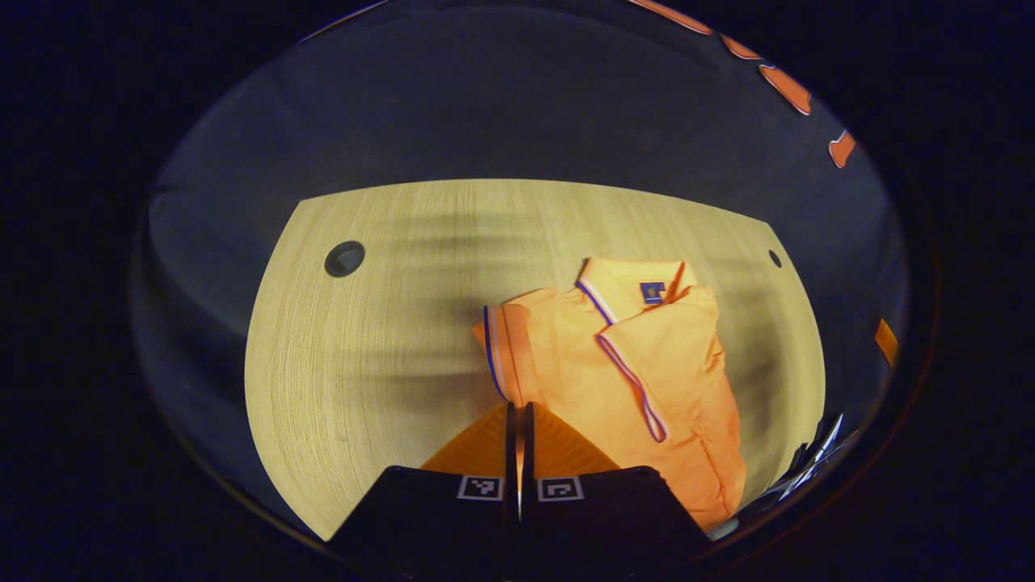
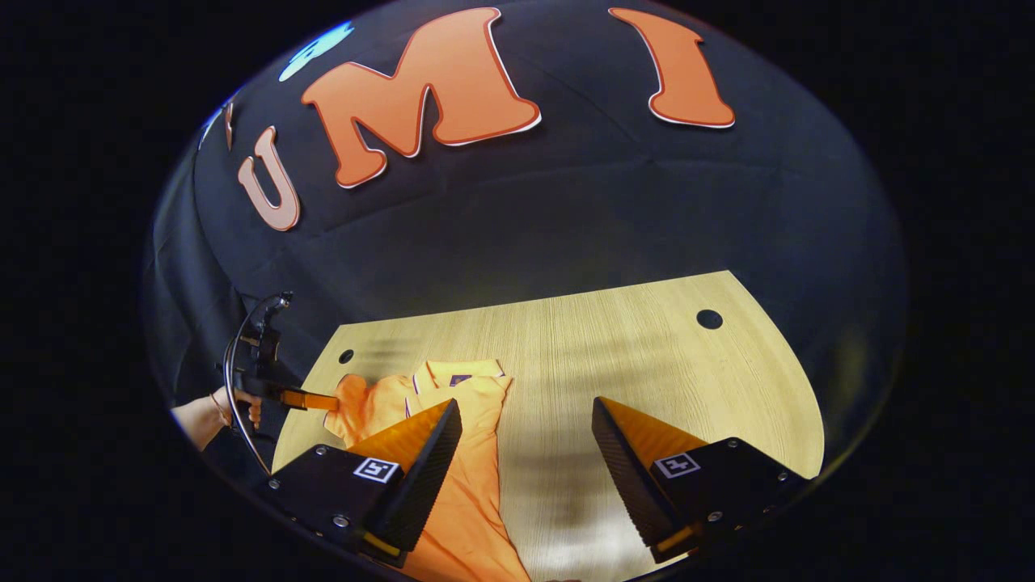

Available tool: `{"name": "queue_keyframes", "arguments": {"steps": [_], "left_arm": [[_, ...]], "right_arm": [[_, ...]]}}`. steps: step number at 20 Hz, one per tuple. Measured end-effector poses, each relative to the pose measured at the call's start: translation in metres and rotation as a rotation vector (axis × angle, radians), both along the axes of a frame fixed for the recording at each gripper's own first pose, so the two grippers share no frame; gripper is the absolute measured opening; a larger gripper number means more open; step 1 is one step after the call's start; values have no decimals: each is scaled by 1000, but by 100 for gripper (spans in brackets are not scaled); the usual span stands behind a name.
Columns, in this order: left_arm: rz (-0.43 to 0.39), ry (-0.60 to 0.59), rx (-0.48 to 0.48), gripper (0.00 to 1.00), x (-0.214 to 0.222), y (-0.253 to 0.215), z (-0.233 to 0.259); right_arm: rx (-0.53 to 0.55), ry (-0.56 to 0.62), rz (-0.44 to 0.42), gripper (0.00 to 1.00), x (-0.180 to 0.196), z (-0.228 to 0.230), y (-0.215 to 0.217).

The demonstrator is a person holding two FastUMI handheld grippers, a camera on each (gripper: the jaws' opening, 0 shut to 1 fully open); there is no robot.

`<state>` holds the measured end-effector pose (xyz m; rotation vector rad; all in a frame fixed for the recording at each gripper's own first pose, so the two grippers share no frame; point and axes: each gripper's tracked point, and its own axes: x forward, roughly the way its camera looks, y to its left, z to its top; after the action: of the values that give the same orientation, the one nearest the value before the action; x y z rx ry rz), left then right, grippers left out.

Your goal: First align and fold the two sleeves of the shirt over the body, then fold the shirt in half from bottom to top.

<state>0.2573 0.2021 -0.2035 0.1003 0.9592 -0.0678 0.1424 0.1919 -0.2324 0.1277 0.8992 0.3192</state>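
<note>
The orange polo shirt [image 1: 639, 380] is lying on the wooden counter [image 1: 364, 364], with one sleeve already folded across the body. The left tool [image 1: 518, 420] is pinched nearly closed right at the other sleeve's cuff; can't tell if it's actually gripping. The right tool [image 2: 525, 436] hangs wide open over the counter by the shirt.

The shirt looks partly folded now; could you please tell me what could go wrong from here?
1. The left gripper is shut at the sleeve cuff; whether it holds cloth is unclear, so a lift may come up empty.
2. The right gripper hangs open above the table, so the shirt may drag and undo the folded-over side.
</note>
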Motion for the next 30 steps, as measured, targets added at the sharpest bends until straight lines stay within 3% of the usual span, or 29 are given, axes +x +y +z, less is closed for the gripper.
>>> {"name": "queue_keyframes", "arguments": {"steps": [7,12,18,23,26,28,30], "left_arm": [[-117,2,-72,1,-3,-94,21],[-162,44,-114,1,-8,-143,5],[-231,87,-101,1,-13,-195,-24],[-220,114,-6,1,-11,-201,-51],[-199,121,-33,4,-12,-206,-60],[-186,114,-61,17,-11,-208,-56],[-170,105,-73,57,-8,-207,-62]], "right_arm": [[-3,-9,6,99,-5,6,-14],[-7,-15,-2,99,-9,8,-30],[-7,29,-16,99,-20,-2,-43],[-14,57,-7,99,-29,-11,-49],[-14,72,-4,99,-33,-16,-49],[-13,83,-4,99,-36,-19,-49],[-16,91,-1,99,-37,-22,-48]]}}
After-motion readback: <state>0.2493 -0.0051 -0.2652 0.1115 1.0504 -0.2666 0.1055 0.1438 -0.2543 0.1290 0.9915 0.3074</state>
